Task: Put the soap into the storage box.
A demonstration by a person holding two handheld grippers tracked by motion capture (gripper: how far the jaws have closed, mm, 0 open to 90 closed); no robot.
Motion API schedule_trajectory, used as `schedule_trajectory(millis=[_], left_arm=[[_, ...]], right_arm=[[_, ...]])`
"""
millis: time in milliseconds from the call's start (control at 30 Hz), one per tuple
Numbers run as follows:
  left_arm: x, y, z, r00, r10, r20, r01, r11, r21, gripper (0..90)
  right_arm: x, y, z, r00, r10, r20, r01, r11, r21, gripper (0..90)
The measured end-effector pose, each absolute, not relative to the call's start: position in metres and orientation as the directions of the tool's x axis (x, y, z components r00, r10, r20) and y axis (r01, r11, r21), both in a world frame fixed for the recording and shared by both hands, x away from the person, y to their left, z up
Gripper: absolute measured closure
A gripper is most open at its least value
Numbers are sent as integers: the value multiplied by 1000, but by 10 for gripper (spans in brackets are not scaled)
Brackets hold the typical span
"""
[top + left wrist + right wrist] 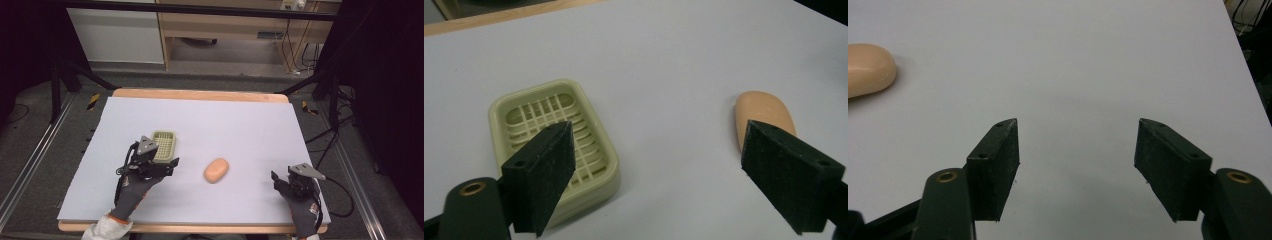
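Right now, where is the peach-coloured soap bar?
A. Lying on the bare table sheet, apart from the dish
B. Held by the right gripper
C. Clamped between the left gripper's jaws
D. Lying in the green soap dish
A: in the high view the soap bar lies on the white table sheet, to the right of the green soap dish, which sits empty, and both the left gripper and the right gripper are open with nothing between their jaws.

I look down on a table with a pale wooden rim under a white sheet, standing on grey floor. Beyond it I see a light wooden desk beside a white panel. Black curtains darken both sides, with cables trailing at right
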State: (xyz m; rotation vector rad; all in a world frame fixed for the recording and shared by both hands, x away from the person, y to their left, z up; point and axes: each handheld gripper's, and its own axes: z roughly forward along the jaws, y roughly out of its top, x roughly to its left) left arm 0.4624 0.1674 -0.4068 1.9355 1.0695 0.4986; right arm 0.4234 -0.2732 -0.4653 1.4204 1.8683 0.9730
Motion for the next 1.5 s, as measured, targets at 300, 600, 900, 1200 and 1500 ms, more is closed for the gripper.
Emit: schedule_trajectory(millis=[300, 600, 900, 1200, 1500], left_arm=[[466, 145, -408, 585, 810, -45, 485, -304, 820, 129], [469, 127, -409, 610, 791, -58, 487, -315, 815, 130], [473, 112, -413, 628, 776, -55, 491, -341, 802, 130], [477, 94, -417, 646, 761, -51, 495, -368, 787, 130], [479, 79, -422, 663, 746, -56, 497, -384, 778, 130]], right_arm=[[424, -273, -465, -255, 967, -24, 537, 163, 827, 342], [424, -272, -466, -255, 966, -29, 536, 167, 827, 343], [424, -272, -466, -255, 966, -29, 539, 167, 825, 344], [425, -272, -466, -256, 966, -29, 542, 168, 824, 345], [425, -272, -467, -253, 967, -26, 544, 164, 823, 346]])
